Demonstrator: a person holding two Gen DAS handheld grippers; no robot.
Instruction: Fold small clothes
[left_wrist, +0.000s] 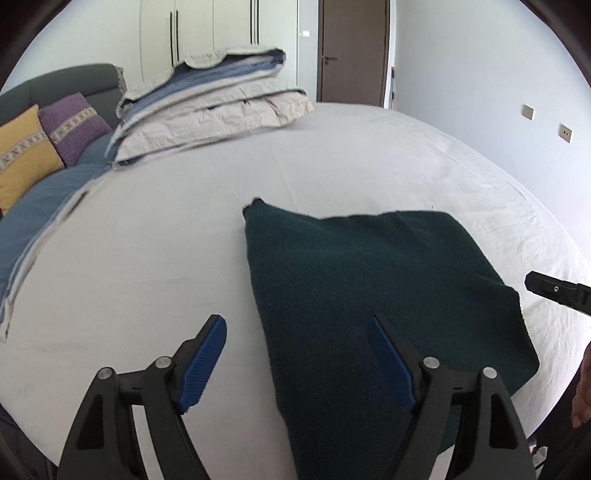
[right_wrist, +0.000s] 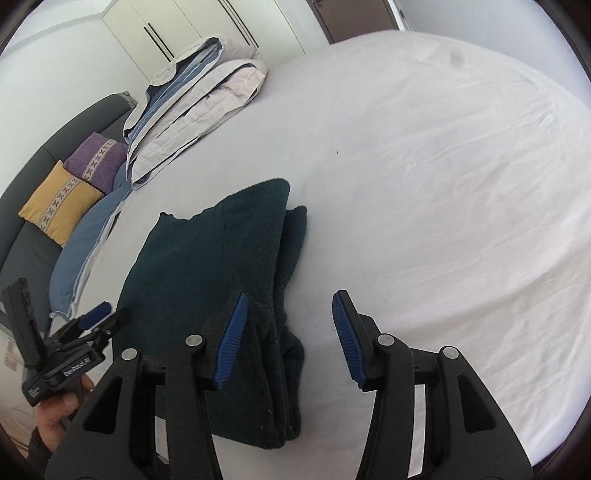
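Sweater (left_wrist: 369, 295) near edge hidden behind open left claw (left_wrist: 299, 354), cropped below.

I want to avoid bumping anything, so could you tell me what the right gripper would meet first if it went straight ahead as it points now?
Most likely the dark green sweater: its folded right edge lies between the open right gripper fingers. Beyond it is only the white bedsheet. Depth is hard to judge.
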